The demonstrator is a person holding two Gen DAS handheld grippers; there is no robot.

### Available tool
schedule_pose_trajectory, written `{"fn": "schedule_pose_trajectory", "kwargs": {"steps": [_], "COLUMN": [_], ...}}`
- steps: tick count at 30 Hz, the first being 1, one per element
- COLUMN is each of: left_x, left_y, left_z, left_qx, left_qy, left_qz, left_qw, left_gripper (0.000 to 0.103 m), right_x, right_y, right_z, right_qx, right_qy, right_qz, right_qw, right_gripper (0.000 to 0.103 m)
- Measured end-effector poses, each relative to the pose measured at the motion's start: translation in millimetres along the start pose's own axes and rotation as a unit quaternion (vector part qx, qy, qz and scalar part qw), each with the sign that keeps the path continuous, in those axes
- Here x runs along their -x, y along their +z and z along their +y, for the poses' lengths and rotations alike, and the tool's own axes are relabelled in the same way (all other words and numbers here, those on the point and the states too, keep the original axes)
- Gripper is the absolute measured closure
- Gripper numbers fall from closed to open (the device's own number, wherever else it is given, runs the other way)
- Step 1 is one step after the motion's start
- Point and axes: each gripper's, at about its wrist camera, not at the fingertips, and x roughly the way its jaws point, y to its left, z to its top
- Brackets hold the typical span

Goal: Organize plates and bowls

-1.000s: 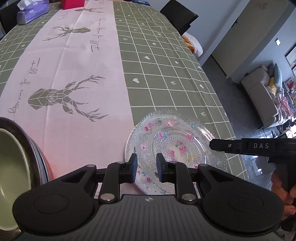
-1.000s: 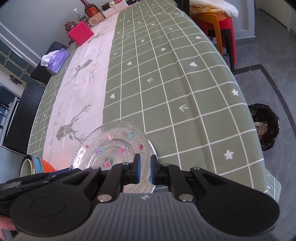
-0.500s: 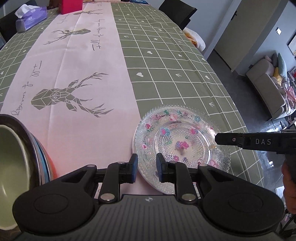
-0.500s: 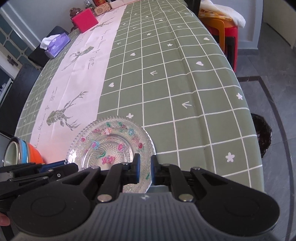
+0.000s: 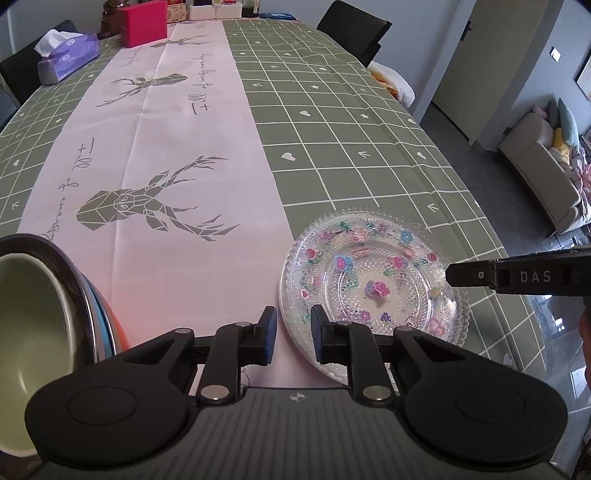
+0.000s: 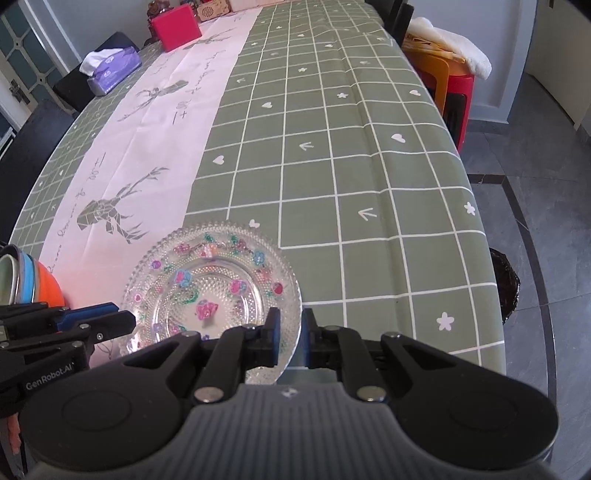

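Observation:
A clear glass plate with painted flowers [image 5: 373,284] lies on the table near its front edge; it also shows in the right wrist view [image 6: 214,291]. My left gripper [image 5: 293,334] is open, with its jaws on either side of the plate's near-left rim. My right gripper [image 6: 289,338] is open a little, its jaws around the plate's near-right rim. A stack of bowls [image 5: 44,325], pale green inside with blue and orange ones below, stands at the left; it also shows in the right wrist view [image 6: 26,280].
The table has a green checked cloth [image 6: 332,177] with a pink deer runner [image 5: 159,173]. A tissue box [image 5: 68,55] and a red box [image 5: 147,22] stand at the far end. Chairs [image 5: 354,29] and a bin [image 6: 506,291] flank the table.
Both grippers have drawn back and risen a little, so more of the table shows. The plate lies slightly farther right on the cloth. The jaws keep the same gap.

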Motion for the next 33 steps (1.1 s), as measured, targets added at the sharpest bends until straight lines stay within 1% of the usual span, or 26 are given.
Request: {"fn": "schedule_pose_trajectory", "kwargs": {"steps": [2, 3, 4, 5, 6, 7, 9, 13, 14, 15, 17, 20, 23, 27, 30, 33], "left_x": [1.3, 1.9, 2.4, 3.1, 3.5, 4.1, 6.6, 23.8, 29.3, 36.3, 49.2, 67.5, 81.7, 101.2, 116.3, 127.2], "left_y": [-1.7, -3.0, -4.3, -5.9, -7.4, -9.0, -12.1, -20.2, -21.5, -22.5, -23.9, -23.1, -22.6, -28.7, -36.4, -46.4], "left_z": [3.6, 4.3, 4.9, 5.2, 5.6, 6.5, 7.5, 0.9, -0.3, -1.6, -2.9, -2.4, 3.3, 19.1, 30.3, 43.5], "left_qx": [0.013, 0.018, 0.022, 0.025, 0.029, 0.034, 0.038, 0.013, 0.008, 0.002, -0.007, -0.020, -0.026, -0.020, -0.022, -0.018], "left_qy": [-0.010, -0.013, -0.016, -0.017, -0.018, -0.019, -0.022, -0.029, -0.033, -0.039, -0.050, -0.058, -0.065, -0.080, -0.085, -0.101], "left_qz": [-0.010, -0.014, -0.018, -0.024, -0.029, -0.034, -0.044, -0.087, -0.097, -0.106, -0.121, -0.128, -0.112, -0.106, -0.108, -0.096], "left_qw": [0.9998, 0.9996, 0.9995, 0.9992, 0.9990, 0.9987, 0.9981, 0.9957, 0.9947, 0.9936, 0.9914, 0.9898, 0.9913, 0.9909, 0.9902, 0.9901], "left_gripper": [0.067, 0.064, 0.058, 0.050, 0.047, 0.045, 0.045, 0.044, 0.041, 0.039, 0.028, 0.021, 0.020, 0.020, 0.020, 0.020], "right_x": [2.3, 2.8, 3.1, 3.2, 3.4, 3.6, 4.7, 13.3, 15.8, 18.6, 24.6, 33.4, 44.0, 54.1, 54.6, 51.5], "right_y": [-0.4, -0.6, -1.1, -1.8, -2.8, -4.0, -7.1, -16.4, -18.8, -21.3, -26.2, -32.5, -37.0, -46.3, -54.5, -66.2], "right_z": [-2.6, -3.6, -4.6, -5.7, -7.2, -8.1, -9.0, -7.0, -5.6, -3.6, 1.2, 11.7, 25.7, 44.0, 59.3, 78.7], "right_qx": [-0.007, -0.010, -0.015, -0.020, -0.026, -0.032, -0.044, -0.068, -0.074, -0.083, -0.094, -0.105, -0.106, -0.099, -0.085, -0.057], "right_qy": [0.002, 0.002, 0.003, 0.006, 0.010, 0.013, 0.019, 0.048, 0.055, 0.061, 0.073, 0.088, 0.087, 0.076, 0.073, 0.074], "right_qz": [-0.007, -0.009, -0.009, -0.010, -0.011, -0.012, -0.016, -0.038, -0.043, -0.049, -0.063, -0.075, -0.085, -0.096, -0.088, -0.071], "right_qw": [1.000, 1.000, 1.000, 1.000, 1.000, 0.999, 0.999, 0.996, 0.995, 0.993, 0.991, 0.988, 0.987, 0.988, 0.990, 0.993], "right_gripper": [0.070, 0.069, 0.069, 0.068, 0.064, 0.062, 0.060, 0.057, 0.055, 0.049, 0.042, 0.039, 0.032, 0.030, 0.030, 0.030]}}
